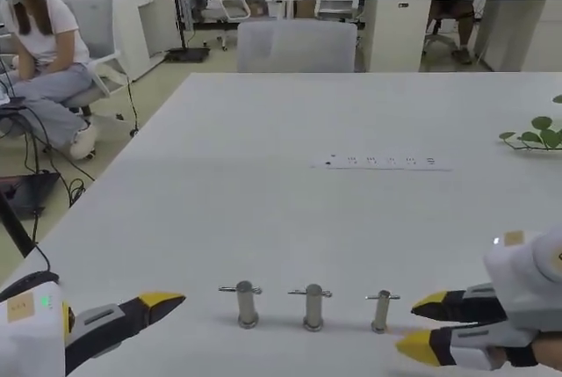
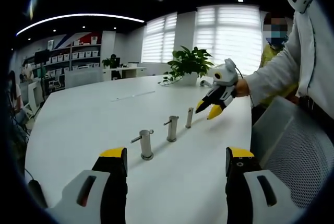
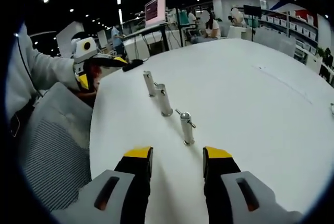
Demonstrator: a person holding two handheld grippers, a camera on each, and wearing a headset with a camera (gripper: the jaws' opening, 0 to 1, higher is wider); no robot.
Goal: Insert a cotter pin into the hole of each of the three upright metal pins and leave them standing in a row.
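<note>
Take the middle pin [image 1: 313,308] on the white table [image 1: 263,175] as the marker. Farthest to its left, near the table's front edge, is the left gripper [image 2: 176,156]. Its own view shows the two yellow-tipped jaws spread wide with nothing between them, pointing along the row from well short of it.

Next, left of the middle pin and apart from it, stands the left pin [image 1: 248,306]. It is upright, and the first cotter pin [image 1: 239,289] lies crosswise through its head, sticking out mostly on the left. The middle pin is upright too, and the second cotter pin [image 1: 309,293] runs through its top and shows on both sides. Right of the middle pin, at about the same spacing, is the right pin [image 1: 380,312]. It is also upright, with the third cotter pin [image 1: 383,296] across its top.

Further right of the middle pin is the right gripper [image 1: 421,328]. Its jaws are parted and hold nothing. The tips are near the right pin but apart from it.

As for progress, the work looks done. All three uprights carry a cotter pin and stand in a straight, evenly spaced row, and neither gripper has anything in it. No loose cotter pins lie near the middle pin. The pins are too small here to tell how far each cotter pin is pushed through its hole. At most, what seems left is to draw both grippers away without knocking the end pins.
</note>
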